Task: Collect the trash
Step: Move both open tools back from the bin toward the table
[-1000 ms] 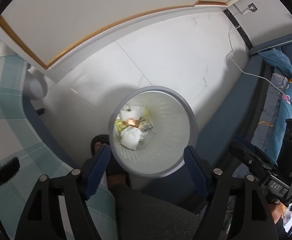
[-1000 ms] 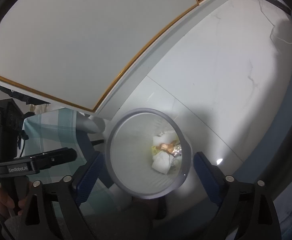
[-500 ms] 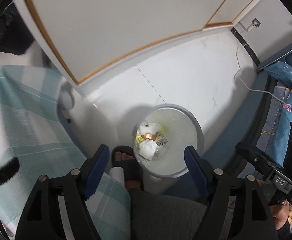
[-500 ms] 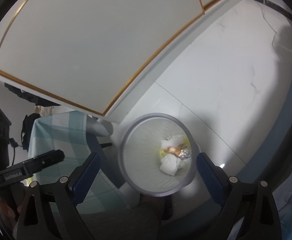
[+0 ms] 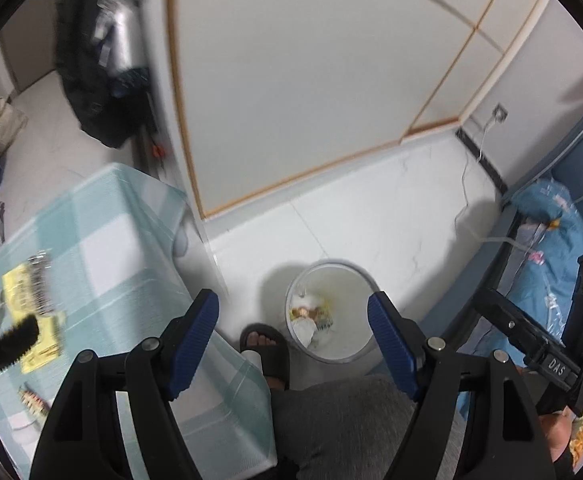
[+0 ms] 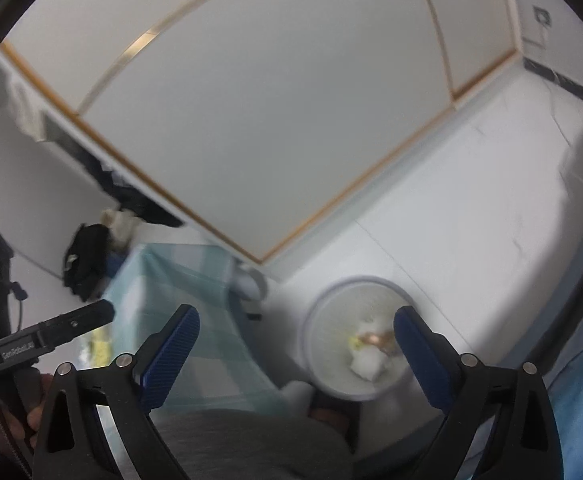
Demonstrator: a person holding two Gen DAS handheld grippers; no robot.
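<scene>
A white round trash bin stands on the floor and holds crumpled white paper and wrappers; it also shows in the right wrist view. My left gripper is open and empty, high above the bin. My right gripper is open and empty, also well above the bin. A yellow wrapper and a small striped wrapper lie on the checked table at the left.
A person's grey-clad leg and sandalled foot are below the grippers. A blue bed is at the right. A white wardrobe stands behind. A black bag hangs at the far left.
Both grippers have risen and pulled back from the bin, which now looks smaller. The left view has swung left, so the table and its wrappers show.
</scene>
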